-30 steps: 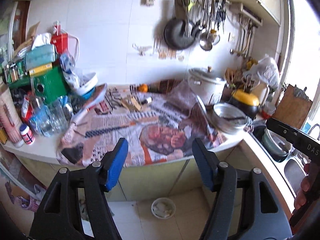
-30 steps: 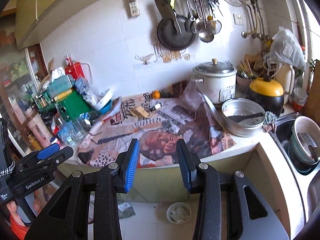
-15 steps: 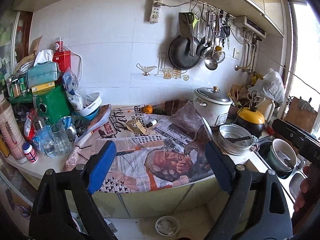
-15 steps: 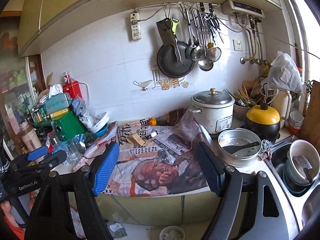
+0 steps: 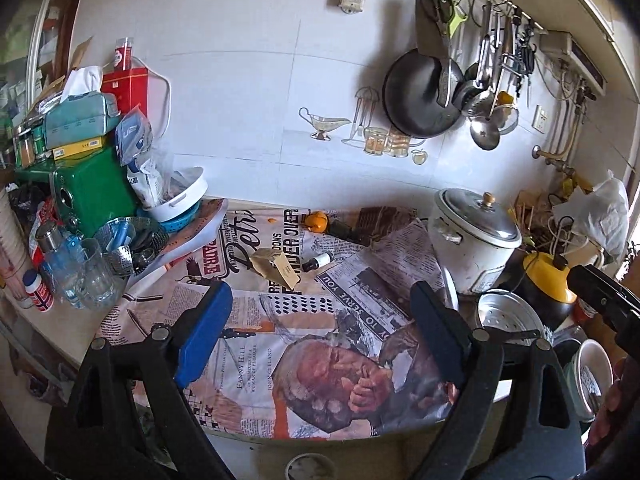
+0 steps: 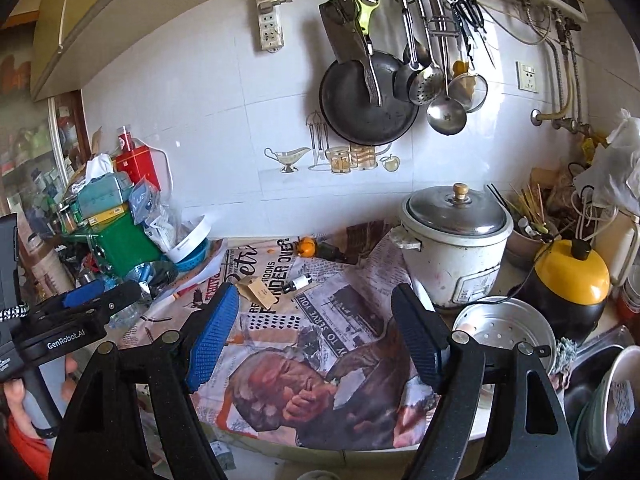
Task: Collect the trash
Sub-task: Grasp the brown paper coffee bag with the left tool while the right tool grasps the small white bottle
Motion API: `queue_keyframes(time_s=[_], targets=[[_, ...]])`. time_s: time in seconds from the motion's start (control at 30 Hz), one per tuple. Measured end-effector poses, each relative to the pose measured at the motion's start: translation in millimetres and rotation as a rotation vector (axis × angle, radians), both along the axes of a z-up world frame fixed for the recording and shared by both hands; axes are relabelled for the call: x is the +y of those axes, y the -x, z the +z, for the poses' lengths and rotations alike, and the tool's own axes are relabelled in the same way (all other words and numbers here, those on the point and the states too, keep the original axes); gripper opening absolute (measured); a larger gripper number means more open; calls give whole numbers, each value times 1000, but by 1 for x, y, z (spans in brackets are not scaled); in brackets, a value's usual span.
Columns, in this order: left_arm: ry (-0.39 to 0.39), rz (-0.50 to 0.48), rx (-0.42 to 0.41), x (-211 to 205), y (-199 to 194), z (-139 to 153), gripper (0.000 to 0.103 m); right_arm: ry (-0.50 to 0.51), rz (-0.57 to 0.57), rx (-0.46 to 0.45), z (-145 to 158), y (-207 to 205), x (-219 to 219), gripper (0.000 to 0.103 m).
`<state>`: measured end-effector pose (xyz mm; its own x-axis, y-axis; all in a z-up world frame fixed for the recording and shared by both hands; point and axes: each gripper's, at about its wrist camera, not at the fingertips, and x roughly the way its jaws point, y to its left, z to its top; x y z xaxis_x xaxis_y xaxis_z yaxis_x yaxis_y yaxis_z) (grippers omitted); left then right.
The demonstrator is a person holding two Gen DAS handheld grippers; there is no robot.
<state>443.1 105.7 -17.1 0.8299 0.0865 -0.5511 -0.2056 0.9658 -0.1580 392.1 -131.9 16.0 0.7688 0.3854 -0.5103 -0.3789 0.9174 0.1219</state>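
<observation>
A newspaper-print sheet [image 5: 280,320] covers the counter. On it lie a crumpled brown paper packet [image 5: 276,268], a small dark vial [image 5: 318,261] and an orange fruit piece [image 5: 316,220]; they also show in the right wrist view as the packet [image 6: 258,290], vial [image 6: 298,282] and orange piece [image 6: 307,246]. My left gripper [image 5: 320,330] is open and empty, above the sheet's front half. My right gripper [image 6: 316,332] is open and empty, also short of the packet. The left gripper's body shows at the right view's left edge [image 6: 60,332].
A white rice cooker [image 6: 454,244], a metal steamer pan [image 6: 506,334] and a yellow-lidded pot [image 6: 570,280] stand right. Glasses, bottles and a green tin [image 5: 94,196] crowd the left. A sink with bowls [image 6: 612,392] lies far right. A bowl [image 5: 310,468] sits on the floor.
Both grippers have risen and moved closer to the counter. The jaws of both have opened wider than a second ago.
</observation>
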Motion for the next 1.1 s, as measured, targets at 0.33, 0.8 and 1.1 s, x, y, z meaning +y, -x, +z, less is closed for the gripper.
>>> queue_keyframes(time_s=[0.33, 0.8, 1.1], targets=[[59, 69, 121, 28, -77, -46, 90, 6, 53, 80, -24, -70, 17, 76], [201, -44, 335, 119, -236, -158, 73, 71, -56, 252, -89, -176, 89, 76], [256, -121, 454, 135, -309, -242, 45, 84, -104, 404, -154, -238, 122, 76]])
